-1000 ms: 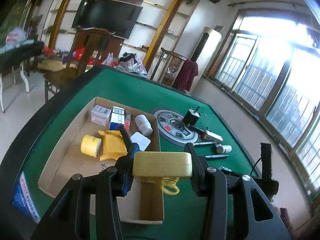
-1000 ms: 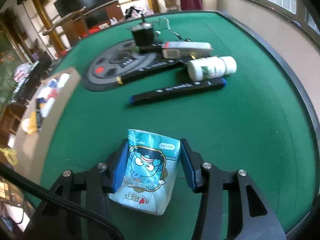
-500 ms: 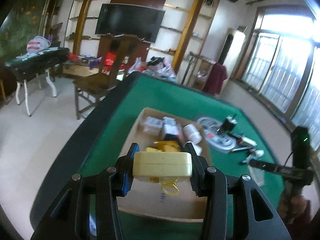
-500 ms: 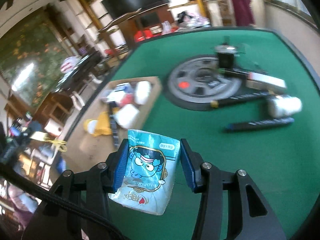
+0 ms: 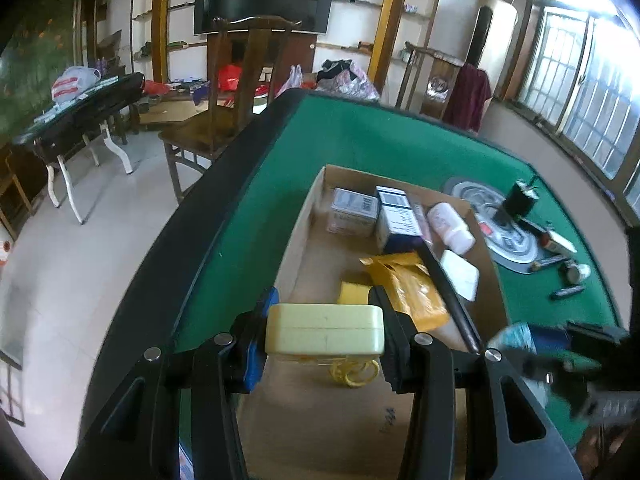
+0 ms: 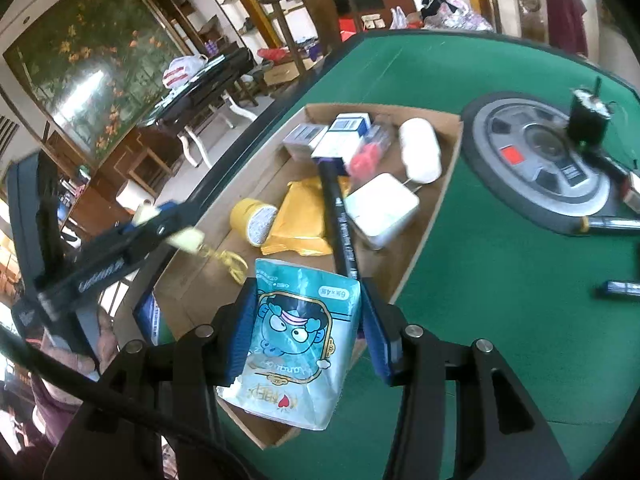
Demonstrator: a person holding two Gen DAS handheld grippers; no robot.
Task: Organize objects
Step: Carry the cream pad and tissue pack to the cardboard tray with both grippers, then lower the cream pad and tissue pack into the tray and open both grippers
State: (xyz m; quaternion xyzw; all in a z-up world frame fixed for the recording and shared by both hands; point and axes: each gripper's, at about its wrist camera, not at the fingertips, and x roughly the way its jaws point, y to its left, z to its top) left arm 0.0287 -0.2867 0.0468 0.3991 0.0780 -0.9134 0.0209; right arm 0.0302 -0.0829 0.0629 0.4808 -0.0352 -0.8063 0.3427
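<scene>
While both grippers hang over the shallow brown cardboard tray point(image 5: 298, 236), each carries something to put away. The left gripper point(image 5: 324, 334) is clenched on a pale yellow rounded plastic case point(image 5: 325, 334) with a yellow coiled cord dangling beneath it, held above the tray's near end. The right gripper point(image 6: 302, 322) grips a light blue tissue packet printed with a cartoon face point(image 6: 298, 340), poised over the tray's near right edge.

To finish this step well, each item should probably be lowered until it almost rests on bare cardboard at the near end (the far end is crowded), then let go. The two tools are near each other, so setting down one at a time would likely avoid a knock. The long black marker pen point(image 6: 340, 220) lying lengthwise in the tray sits just ahead of the packet and is best cleared.

Already in the tray are small printed boxes point(image 5: 354, 210), a white pill bottle point(image 5: 450, 226), a white square charger point(image 6: 382, 206), a yellow padded envelope point(image 5: 410, 286) and a roll of yellow tape point(image 6: 254, 220).

The tray sits on a green felt table with a black padded rim point(image 5: 372, 140). Towards the table's right edge lie a round grey disc point(image 6: 540, 160), more pens and a bottle. Beyond are a wooden chair point(image 5: 230, 92), a wall television and bright windows.
</scene>
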